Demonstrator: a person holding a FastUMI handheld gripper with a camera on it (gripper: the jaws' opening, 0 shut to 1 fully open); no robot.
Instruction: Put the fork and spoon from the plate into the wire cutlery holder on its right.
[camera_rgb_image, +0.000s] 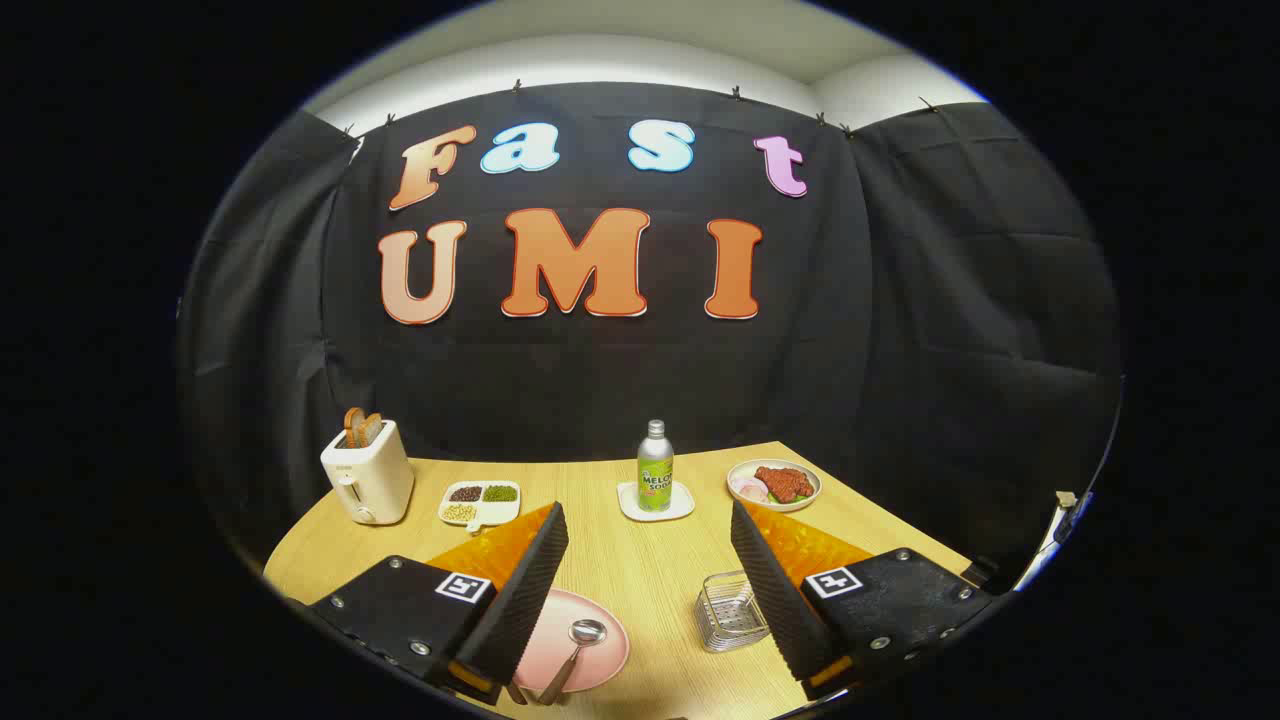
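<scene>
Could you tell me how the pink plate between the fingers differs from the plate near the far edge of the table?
The pink plate lies between the open gripper fingers; the far plate sits beyond them, right of the bottle. The pink plate holds a spoon; the far plate holds red and green food. Both are round and rest flat on the table.

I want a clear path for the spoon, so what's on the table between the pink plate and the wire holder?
In the gripper view, only bare wood table separates the plate from the holder. The open gripper hangs above that gap.

Open claw (648, 585) above spoon (578, 645)
</scene>
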